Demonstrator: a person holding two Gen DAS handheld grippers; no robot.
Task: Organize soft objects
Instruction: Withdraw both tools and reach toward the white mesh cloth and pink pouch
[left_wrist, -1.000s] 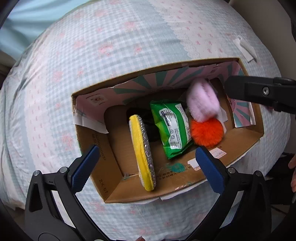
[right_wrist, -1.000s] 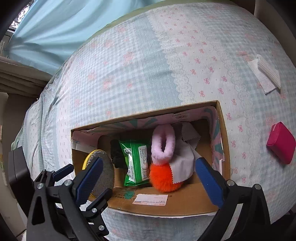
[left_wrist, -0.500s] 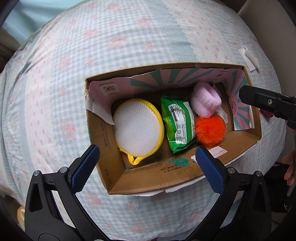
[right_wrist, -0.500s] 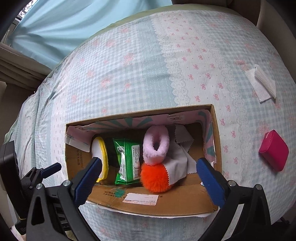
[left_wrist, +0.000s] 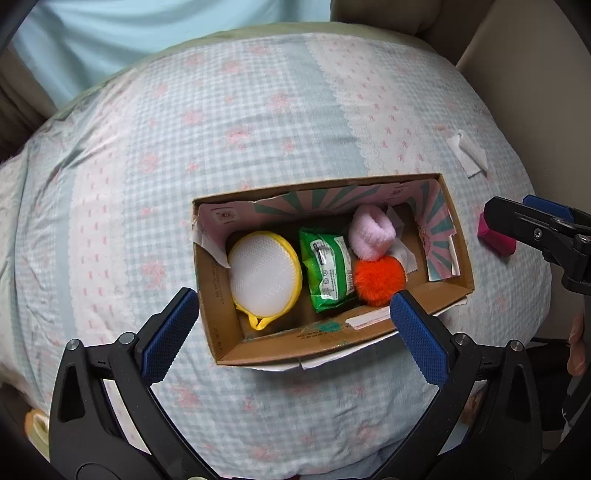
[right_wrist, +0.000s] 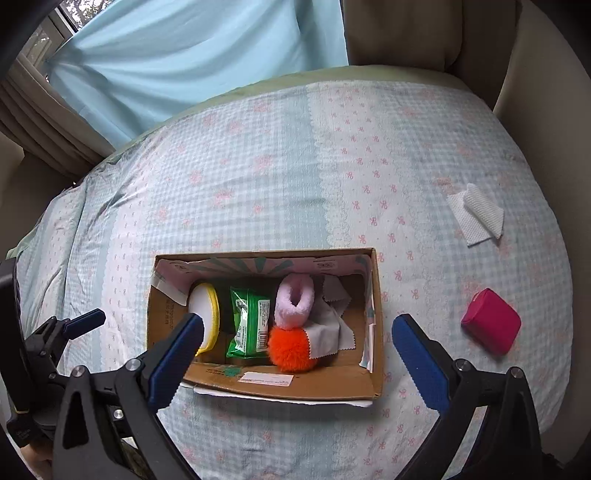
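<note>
A cardboard box (left_wrist: 291, 347) (right_wrist: 295, 386) lies open on the bed. It holds a round yellow-rimmed white sponge (left_wrist: 264, 275) (right_wrist: 203, 310), a green wipes pack (left_wrist: 327, 271) (right_wrist: 249, 321), a pink fluffy slipper (left_wrist: 371, 234) (right_wrist: 293, 301), an orange pompom (left_wrist: 378, 280) (right_wrist: 291, 349) and a grey cloth (right_wrist: 330, 338). My left gripper (left_wrist: 295, 334) is open and empty above the box's near wall. My right gripper (right_wrist: 299, 362) is open and empty above the box's near right side. A magenta pouch (right_wrist: 491, 325) (left_wrist: 493, 240) and a white folded cloth (right_wrist: 476, 214) (left_wrist: 467, 157) lie on the bed right of the box.
The bed (right_wrist: 258, 177) has a checked pale blue and pink cover. A blue curtain (right_wrist: 192, 55) hangs behind it, with beige cushions (right_wrist: 399, 33) at the back right. The right gripper shows at the right edge of the left wrist view (left_wrist: 539, 236).
The yellow sponge went from standing on edge to lying flat in the box's left end. Both grippers have pulled back and up from the box, both open.
</note>
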